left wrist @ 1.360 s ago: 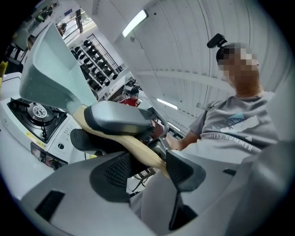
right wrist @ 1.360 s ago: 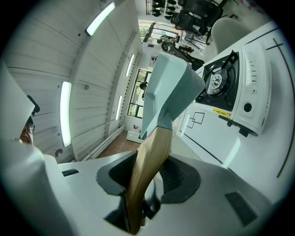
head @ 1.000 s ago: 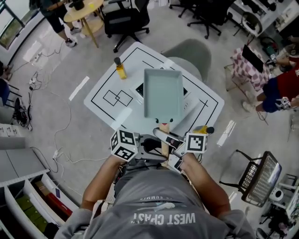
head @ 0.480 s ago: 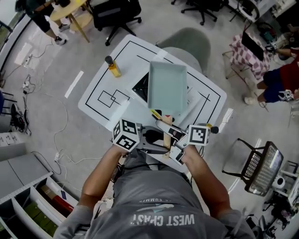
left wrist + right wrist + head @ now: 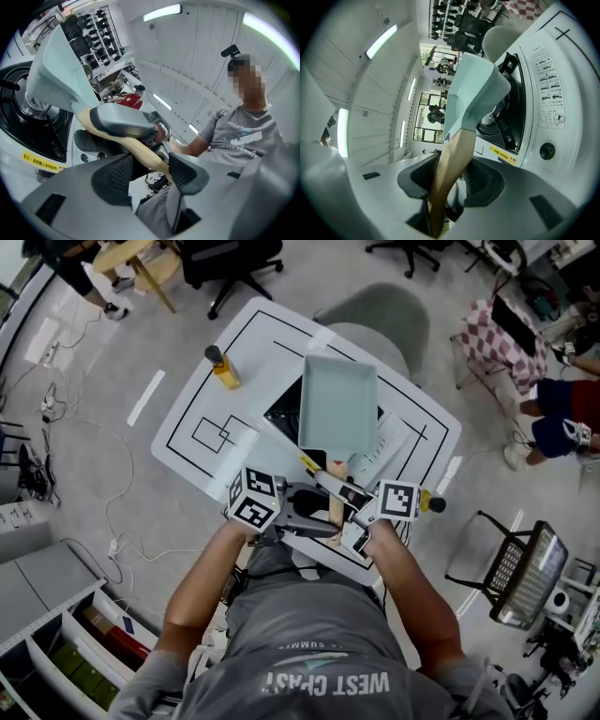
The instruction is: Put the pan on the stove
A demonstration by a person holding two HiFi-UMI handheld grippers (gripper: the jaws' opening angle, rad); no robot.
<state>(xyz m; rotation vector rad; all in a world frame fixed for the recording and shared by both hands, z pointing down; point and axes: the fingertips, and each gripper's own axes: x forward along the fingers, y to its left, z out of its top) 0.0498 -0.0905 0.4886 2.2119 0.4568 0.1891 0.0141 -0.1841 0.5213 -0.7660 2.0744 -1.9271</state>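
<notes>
A pale green rectangular pan (image 5: 338,411) with a wooden handle (image 5: 335,505) hangs low over the black burner of the white stove (image 5: 281,416); whether it touches the burner cannot be made out. My right gripper (image 5: 337,493) is shut on the handle (image 5: 452,159), with the pan (image 5: 474,91) just ahead and the stove (image 5: 513,110) beneath it. My left gripper (image 5: 322,527) reaches in from the left at the handle's end. In the left gripper view the handle (image 5: 140,150) crosses its gripper (image 5: 150,171), against one fingertip (image 5: 188,172); a grip does not show.
The stove sits on a white table (image 5: 202,442) marked with black lines. A yellow bottle (image 5: 223,368) stands at its far left. A grey chair (image 5: 380,324) is behind the table, a wire-seated chair (image 5: 525,582) to the right, and seated people (image 5: 553,418) at the far right.
The pan and both grippers have come forward and down towards the stove. The right gripper's hold on the handle looks the same.
</notes>
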